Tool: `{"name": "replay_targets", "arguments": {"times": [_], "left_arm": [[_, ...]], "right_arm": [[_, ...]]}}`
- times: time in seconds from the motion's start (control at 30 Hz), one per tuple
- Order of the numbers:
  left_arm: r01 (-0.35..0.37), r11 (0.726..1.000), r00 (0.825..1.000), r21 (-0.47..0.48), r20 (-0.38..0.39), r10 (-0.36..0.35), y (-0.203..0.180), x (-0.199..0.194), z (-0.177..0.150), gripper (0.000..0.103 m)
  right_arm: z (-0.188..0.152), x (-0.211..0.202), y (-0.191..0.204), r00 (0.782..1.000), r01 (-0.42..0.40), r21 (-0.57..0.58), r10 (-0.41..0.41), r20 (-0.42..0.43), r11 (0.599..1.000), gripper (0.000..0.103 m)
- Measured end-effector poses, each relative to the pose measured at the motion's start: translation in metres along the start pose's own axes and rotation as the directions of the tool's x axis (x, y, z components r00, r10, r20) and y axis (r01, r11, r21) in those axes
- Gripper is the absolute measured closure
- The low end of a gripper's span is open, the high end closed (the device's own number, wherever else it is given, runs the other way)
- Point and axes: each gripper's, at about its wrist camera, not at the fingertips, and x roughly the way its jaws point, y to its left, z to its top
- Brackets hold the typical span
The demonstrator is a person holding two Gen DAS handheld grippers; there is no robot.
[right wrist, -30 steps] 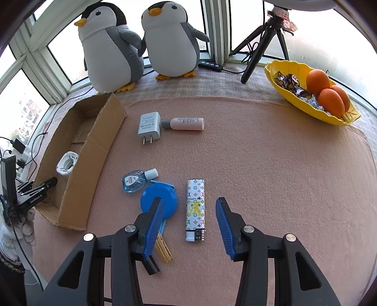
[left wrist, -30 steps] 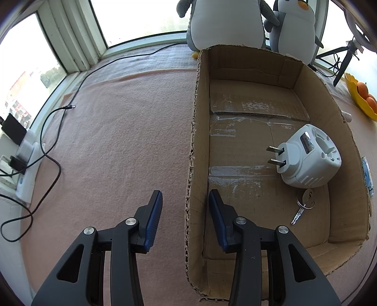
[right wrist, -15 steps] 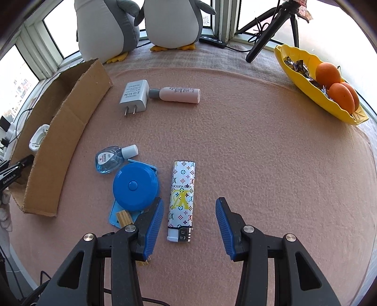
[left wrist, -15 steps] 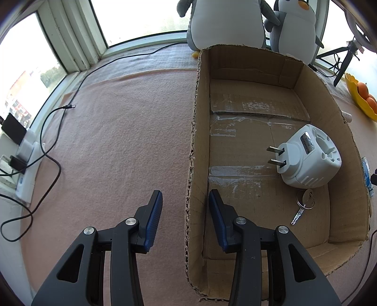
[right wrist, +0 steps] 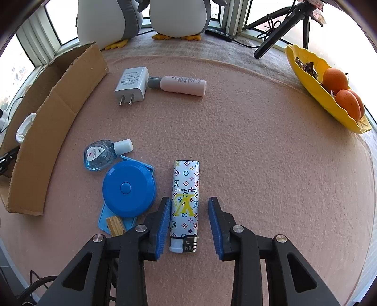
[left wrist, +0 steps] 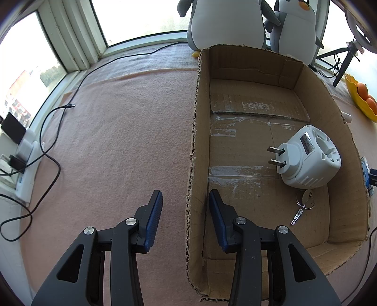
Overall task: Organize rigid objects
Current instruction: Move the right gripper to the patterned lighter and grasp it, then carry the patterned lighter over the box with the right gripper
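Observation:
My right gripper (right wrist: pixel 188 226) is open, its jaws on either side of a patterned white lighter (right wrist: pixel 185 202) lying on the pink cloth. Left of it lie a blue round tape measure (right wrist: pixel 128 189), a small clear blue bottle (right wrist: pixel 103 154), a white charger (right wrist: pixel 132 83) and a pink tube (right wrist: pixel 182 85). My left gripper (left wrist: pixel 186 221) is open and straddles the left wall of the cardboard box (left wrist: pixel 196 146), without touching it. The box holds a white travel adapter (left wrist: pixel 308 160) and a key (left wrist: pixel 302 207).
The box (right wrist: pixel 54 122) stands at the left in the right wrist view. A yellow dish with oranges (right wrist: pixel 329 87) sits at the right, two plush penguins (right wrist: pixel 176 16) and a tripod (right wrist: pixel 278 35) at the back. Cables and a power strip (left wrist: pixel 26 160) lie far left.
My right gripper has moved forward and down until its open jaws flank the lighter. My left gripper has stayed at the box wall.

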Motion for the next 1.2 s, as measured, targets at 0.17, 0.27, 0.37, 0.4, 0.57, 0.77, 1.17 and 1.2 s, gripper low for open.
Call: {"name": "replay_targets", "arguments": {"times": [0.17, 0.27, 0.37, 0.4, 0.57, 0.77, 1.17, 1.2], "left_arm": [[0.001, 1.000, 1.000, -0.001, 0.000, -0.001, 0.000, 0.000, 0.000, 0.063], [0.001, 1.000, 1.000, -0.001, 0.000, -0.001, 0.000, 0.000, 0.000, 0.063], [0.001, 1.000, 1.000, -0.001, 0.000, -0.001, 0.000, 0.000, 0.000, 0.063], [0.000, 1.000, 1.000, 0.000, 0.000, 0.000, 0.000, 0.000, 0.000, 0.063], [0.000, 1.000, 1.000, -0.001, 0.000, 0.000, -0.001, 0.000, 0.000, 0.063], [0.000, 1.000, 1.000, -0.001, 0.000, 0.000, -0.001, 0.000, 0.000, 0.063], [-0.001, 1.000, 1.000, -0.004, 0.002, 0.001, -0.001, 0.000, 0.000, 0.063], [-0.002, 1.000, 1.000, -0.004, 0.002, 0.002, -0.001, 0.000, 0.000, 0.063]], "right_arm": [[0.004, 0.001, -0.002, 1.000, -0.017, 0.012, 0.017, -0.011, 1.000, 0.082], [0.004, 0.002, -0.002, 1.000, -0.021, 0.014, 0.022, -0.010, 1.000, 0.082], [0.003, 0.001, -0.002, 1.000, -0.022, 0.030, 0.022, 0.000, 0.999, 0.082], [0.003, 0.001, -0.003, 1.000, -0.023, 0.037, 0.023, 0.005, 0.999, 0.082], [-0.003, -0.006, -0.008, 0.999, -0.032, 0.065, 0.030, 0.030, 0.997, 0.082], [-0.007, -0.016, -0.011, 0.998, -0.035, 0.079, 0.031, 0.050, 0.996, 0.082], [0.001, -0.062, 0.021, 0.989, -0.071, 0.009, 0.069, 0.134, 0.997, 0.082], [0.002, -0.066, 0.026, 0.987, -0.082, -0.001, 0.081, 0.140, 0.997, 0.082]]}}
